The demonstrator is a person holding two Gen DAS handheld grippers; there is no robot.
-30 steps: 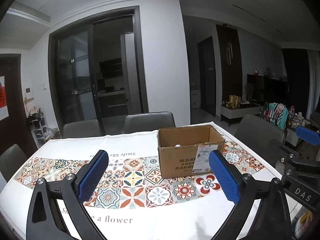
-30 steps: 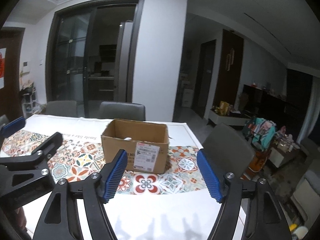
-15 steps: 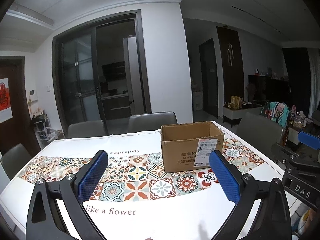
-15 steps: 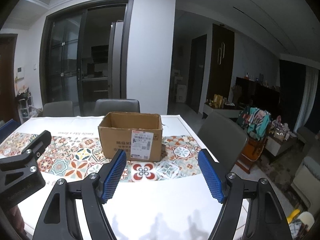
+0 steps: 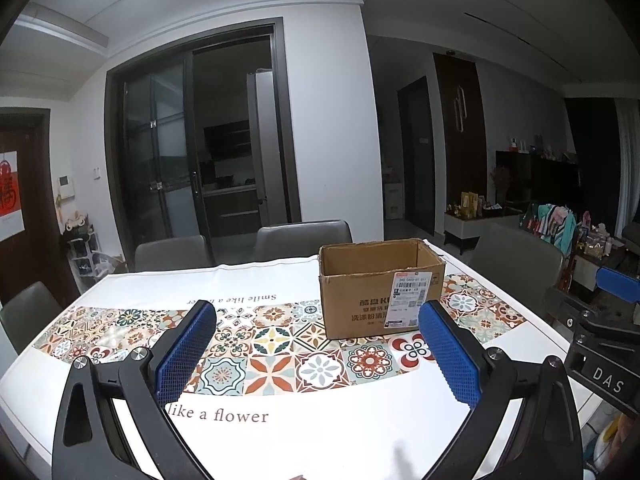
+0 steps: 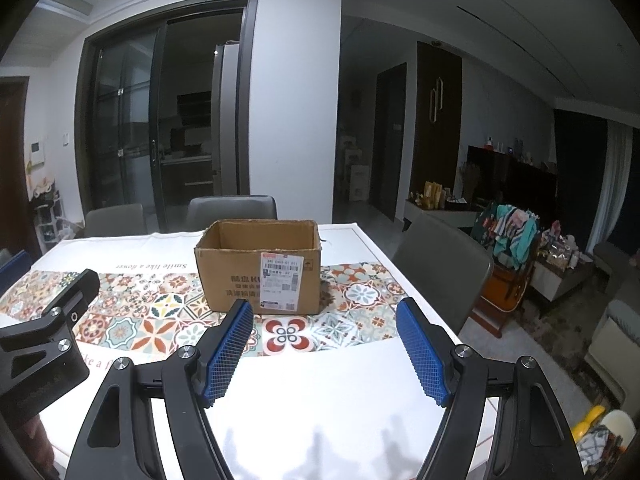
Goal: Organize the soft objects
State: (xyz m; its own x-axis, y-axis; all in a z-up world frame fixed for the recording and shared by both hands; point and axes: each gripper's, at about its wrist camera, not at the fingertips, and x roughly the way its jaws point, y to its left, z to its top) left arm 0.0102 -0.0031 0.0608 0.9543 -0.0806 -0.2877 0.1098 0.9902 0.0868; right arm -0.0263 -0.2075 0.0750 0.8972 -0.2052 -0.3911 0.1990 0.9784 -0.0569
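Note:
An open brown cardboard box (image 5: 380, 288) with a white shipping label stands on the table's patterned runner; it also shows in the right wrist view (image 6: 260, 268). Its inside is hidden from this low angle. My left gripper (image 5: 320, 356) is open and empty, held above the table in front of the box. My right gripper (image 6: 326, 348) is open and empty, also short of the box. No soft object shows on the table.
The white tablecloth (image 5: 340, 420) carries a band of coloured tiles. Grey chairs stand behind the table (image 5: 300, 236) and at its right side (image 6: 444, 264). Cluttered furniture lies to the right (image 6: 516, 232). The left gripper's body shows in the right wrist view (image 6: 44, 344).
Both grippers have drawn back and tilted up from the box, so it looks smaller and its inside no longer shows. Both stayed open.

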